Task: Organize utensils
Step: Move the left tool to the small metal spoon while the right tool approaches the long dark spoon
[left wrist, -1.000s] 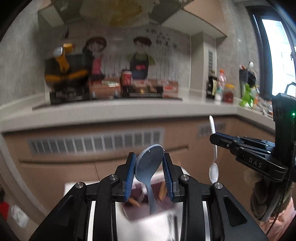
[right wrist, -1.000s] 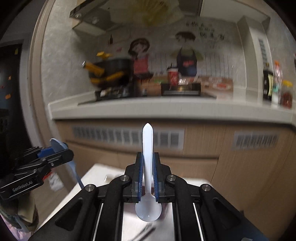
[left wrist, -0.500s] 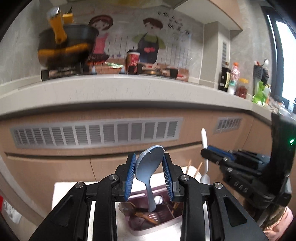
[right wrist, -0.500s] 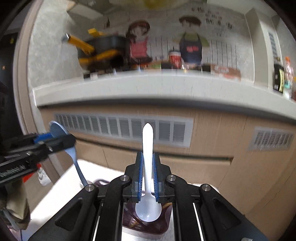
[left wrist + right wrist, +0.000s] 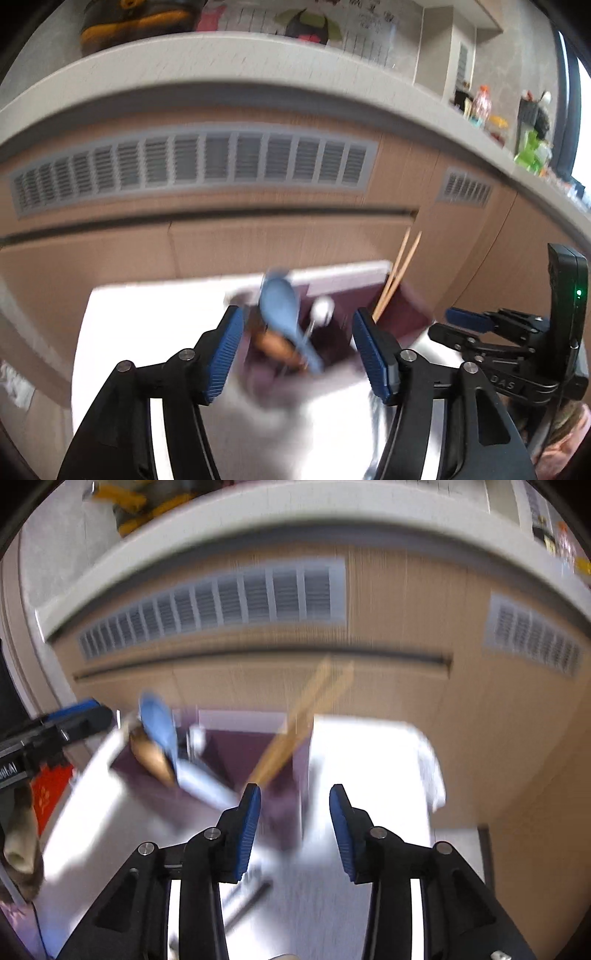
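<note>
Kitchen cupboard fronts rose behind a white table (image 5: 122, 332) where a purple holder (image 5: 402, 314) stood. Its blue spoon (image 5: 279, 306), white spoon (image 5: 322, 308) and chopsticks (image 5: 397, 273) looked stowed. Both tongs, left (image 5: 297, 350) and right (image 5: 295, 825), had just been opening and stood parted, empty, above it. A dark stick (image 5: 247, 904) below the right tongs seemingly remained.

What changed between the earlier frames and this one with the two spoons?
Both tools have dropped toward the purple utensil holder and just opened. The left tool has let go of the blue spoon, now bowl-up in the holder. The right tool no longer holds the white spoon. The wooden chopsticks stayed standing in the holder.
</note>
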`<state>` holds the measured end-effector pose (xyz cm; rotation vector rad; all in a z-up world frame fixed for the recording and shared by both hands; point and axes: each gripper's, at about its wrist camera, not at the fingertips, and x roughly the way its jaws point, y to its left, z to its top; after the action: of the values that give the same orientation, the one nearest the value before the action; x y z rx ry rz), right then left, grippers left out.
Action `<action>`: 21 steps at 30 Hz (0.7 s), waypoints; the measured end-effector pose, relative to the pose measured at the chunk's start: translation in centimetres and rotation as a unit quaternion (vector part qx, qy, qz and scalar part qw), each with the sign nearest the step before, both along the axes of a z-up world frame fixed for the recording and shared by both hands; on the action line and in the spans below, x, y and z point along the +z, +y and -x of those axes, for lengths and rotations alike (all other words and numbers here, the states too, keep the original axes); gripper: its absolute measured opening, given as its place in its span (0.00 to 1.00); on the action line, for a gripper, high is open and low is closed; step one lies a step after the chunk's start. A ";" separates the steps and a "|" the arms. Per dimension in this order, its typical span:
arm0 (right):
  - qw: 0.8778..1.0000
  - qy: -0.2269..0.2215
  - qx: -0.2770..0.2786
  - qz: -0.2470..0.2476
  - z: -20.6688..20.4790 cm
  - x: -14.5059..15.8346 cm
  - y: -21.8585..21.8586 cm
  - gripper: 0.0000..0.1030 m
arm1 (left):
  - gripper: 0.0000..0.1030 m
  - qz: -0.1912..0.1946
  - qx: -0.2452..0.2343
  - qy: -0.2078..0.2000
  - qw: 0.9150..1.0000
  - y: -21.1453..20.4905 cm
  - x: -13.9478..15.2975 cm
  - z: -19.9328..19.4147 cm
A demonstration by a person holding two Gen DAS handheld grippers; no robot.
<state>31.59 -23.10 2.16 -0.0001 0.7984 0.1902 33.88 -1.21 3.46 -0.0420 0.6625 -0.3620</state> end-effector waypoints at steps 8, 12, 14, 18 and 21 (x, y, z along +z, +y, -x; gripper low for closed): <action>0.993 0.114 0.011 0.011 6.0 -7.5 2.0 0.36 | 0.71 -0.043 0.030 0.064 0.997 1.7 -7.0 6.8; 0.994 0.107 0.026 0.015 9.5 -8.0 3.9 0.58 | 0.71 -0.044 0.043 0.085 0.995 2.7 -8.3 8.9; 0.995 0.090 0.026 0.019 11.1 -7.7 4.9 0.62 | 0.72 -0.043 0.057 0.084 0.994 3.6 -8.4 10.0; 0.995 0.091 0.026 0.009 12.1 -7.8 6.9 0.67 | 0.76 -0.025 0.082 0.080 0.993 5.1 -7.7 11.3; 0.994 0.092 0.023 0.050 11.8 -8.7 8.9 0.67 | 0.76 -0.017 0.089 0.082 0.992 5.5 -7.1 11.4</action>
<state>19.81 -14.16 -6.54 -0.0978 0.9916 0.1955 22.44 4.24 -3.61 -0.0990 0.8216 -0.1755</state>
